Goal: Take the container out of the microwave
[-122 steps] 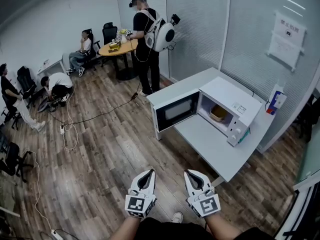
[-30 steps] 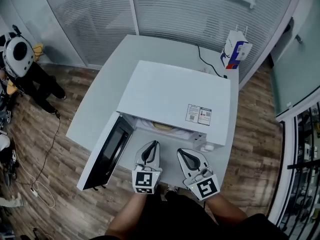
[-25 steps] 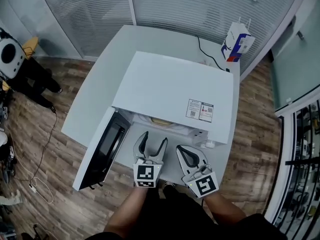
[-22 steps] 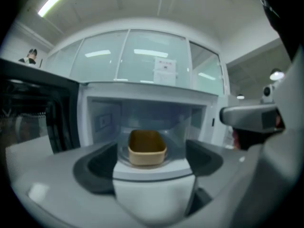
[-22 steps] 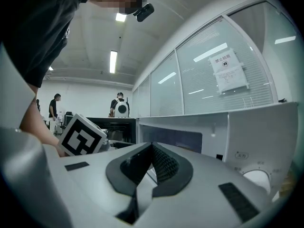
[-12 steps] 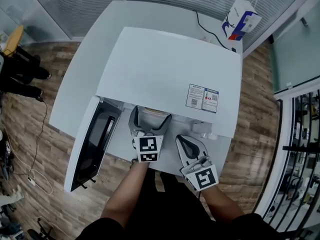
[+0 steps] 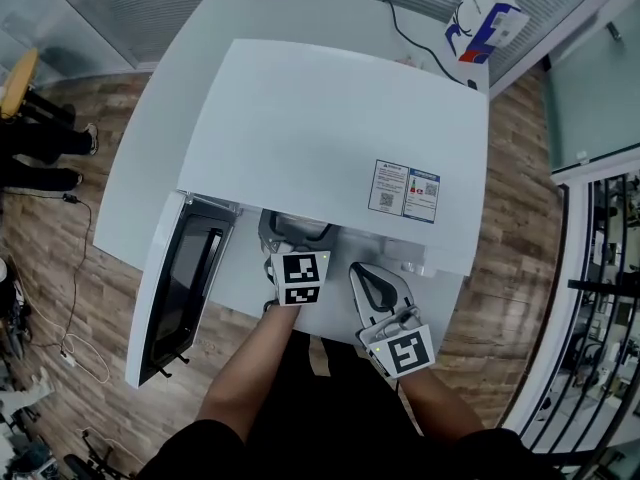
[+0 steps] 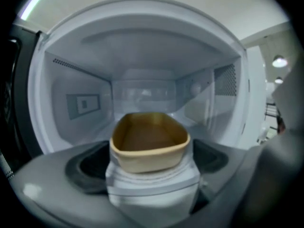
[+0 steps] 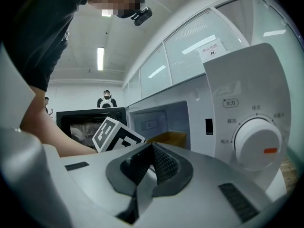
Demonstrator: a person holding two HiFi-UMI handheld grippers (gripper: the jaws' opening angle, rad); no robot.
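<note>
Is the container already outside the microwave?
No, the container sits deep inside the microwave, whose walls surround it on both sides.

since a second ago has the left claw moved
Yes: the left claw went forward, tips now under the white microwave's front edge; jaws just opened, empty, tan container ahead.

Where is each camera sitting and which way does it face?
Head view: on the person's head, facing steeply down at the microwave; forearms, left gripper, right gripper show.
Left gripper view: on that gripper, facing the container inside; its jaws just opened wide, nothing between them.
Right gripper view: on that gripper, facing the dial; shut jaws and a forearm show.
Both gripper views share the container.
</note>
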